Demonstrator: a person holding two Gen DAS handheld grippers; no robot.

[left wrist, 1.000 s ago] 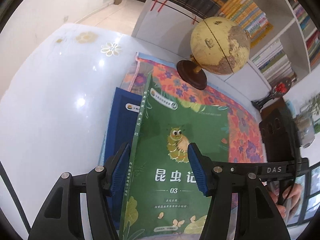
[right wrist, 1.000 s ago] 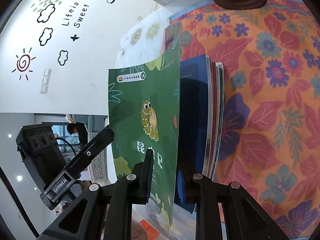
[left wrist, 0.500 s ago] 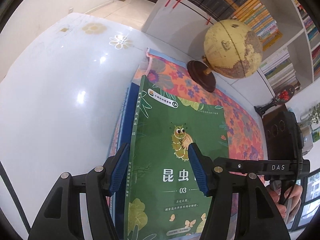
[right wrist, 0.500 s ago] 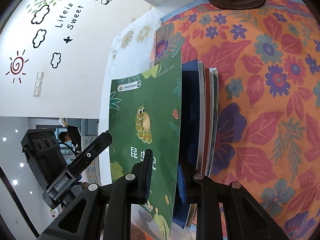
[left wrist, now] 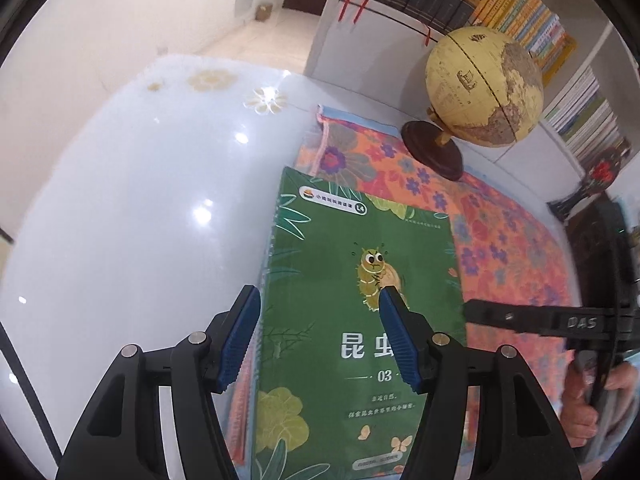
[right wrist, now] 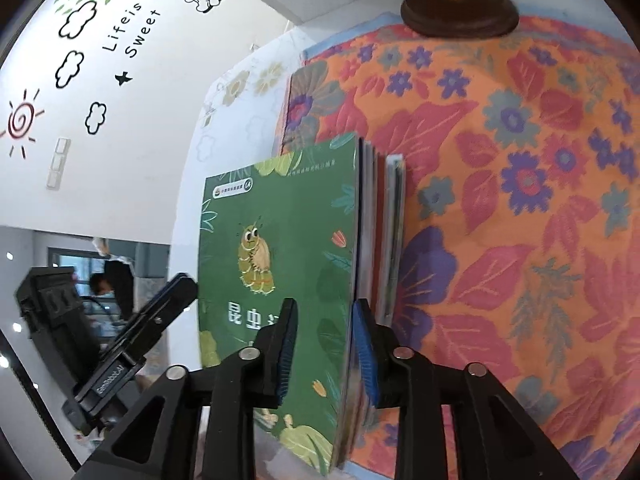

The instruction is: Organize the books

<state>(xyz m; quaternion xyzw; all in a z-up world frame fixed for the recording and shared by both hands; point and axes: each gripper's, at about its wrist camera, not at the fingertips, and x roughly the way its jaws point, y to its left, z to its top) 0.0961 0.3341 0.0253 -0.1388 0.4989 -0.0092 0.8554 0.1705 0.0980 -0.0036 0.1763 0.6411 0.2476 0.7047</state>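
While the green insect book (left wrist: 352, 320) lies flat on top of the book stack (right wrist: 384, 240) on the floral cloth (right wrist: 520, 200), its long axis runs away from both grippers. The right gripper (right wrist: 326, 354) straddles its right edge, jaws opening and clear of the cover; the left gripper (left wrist: 320, 340) spans the spine side, also opening, gripping nothing.

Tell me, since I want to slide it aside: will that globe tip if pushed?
Probably, if pushed high: the globe sits large and tilted over a small round base. The flowered cloth under the base may drag rather than let it slide.
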